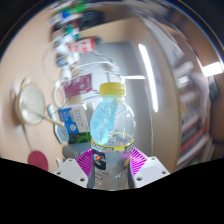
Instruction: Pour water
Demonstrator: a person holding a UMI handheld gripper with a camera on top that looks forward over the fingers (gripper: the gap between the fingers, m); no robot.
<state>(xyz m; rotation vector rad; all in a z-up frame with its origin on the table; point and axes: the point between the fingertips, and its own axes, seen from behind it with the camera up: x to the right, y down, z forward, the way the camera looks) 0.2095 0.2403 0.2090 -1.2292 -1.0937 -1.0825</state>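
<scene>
the tool (113, 160) is clamped on a clear plastic bottle (112, 130), its ribbed magenta pads (90, 158) pressing the lower body from left and right. the bottle is smooth and rounded, see-through, with a yellow screw cap (111, 89) and a crinkled pale blue label on its left side. it stands upright between the fingers and looks raised, with blurred surroundings behind. to the far left, a white round clock-like shape (33, 104) and a blue and white carton (70, 121) show against a pale wall.
</scene>
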